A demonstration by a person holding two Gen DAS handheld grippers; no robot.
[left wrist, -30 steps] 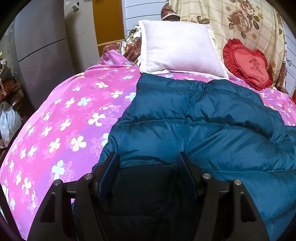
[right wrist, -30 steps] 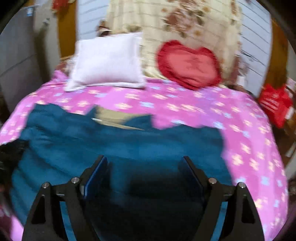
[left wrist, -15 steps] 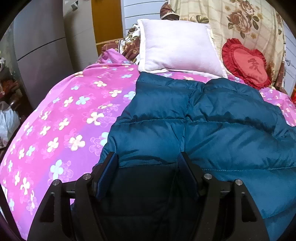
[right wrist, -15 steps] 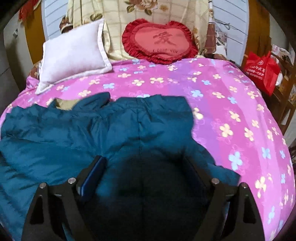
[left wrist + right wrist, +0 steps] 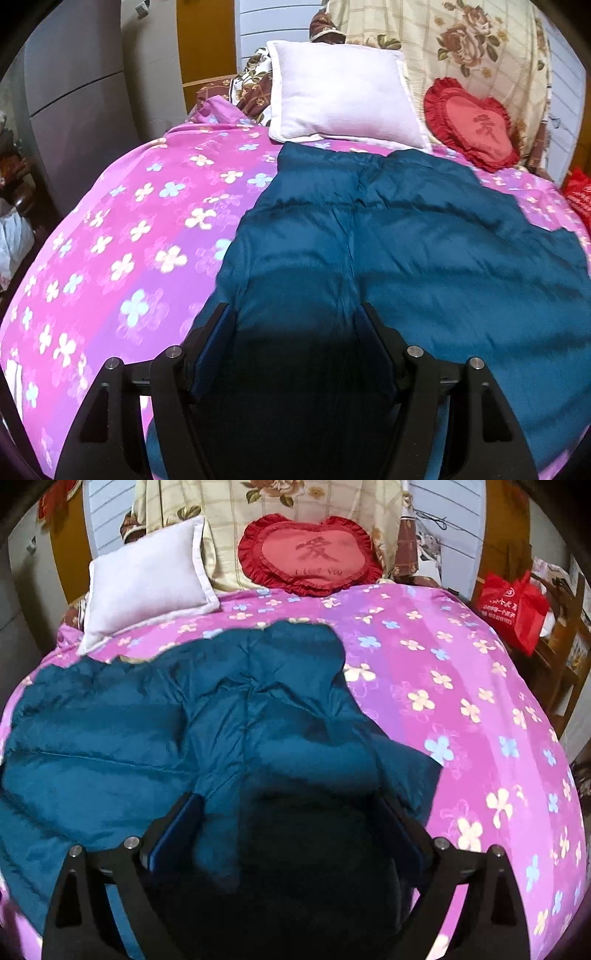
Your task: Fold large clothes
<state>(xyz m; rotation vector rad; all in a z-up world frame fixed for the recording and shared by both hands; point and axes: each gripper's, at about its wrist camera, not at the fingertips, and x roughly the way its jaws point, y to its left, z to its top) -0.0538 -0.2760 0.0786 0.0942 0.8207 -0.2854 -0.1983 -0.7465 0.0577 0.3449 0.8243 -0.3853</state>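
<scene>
- My right hand-held gripper has swung right; its jaws have just been opening, released over the jacket.
- Left hand-held gripper hangs released too.
- Jacket lies on the bed; I'd pinch the hem evenly.

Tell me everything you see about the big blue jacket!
The blue jacket is teal, puffy and quilted in stitched bands, with shiny smooth fabric. It lies spread and rumpled on the pink flowered bedspread, below the white pillow. A yellowish bit peeks out at its top edge. Nothing grips it.
</scene>
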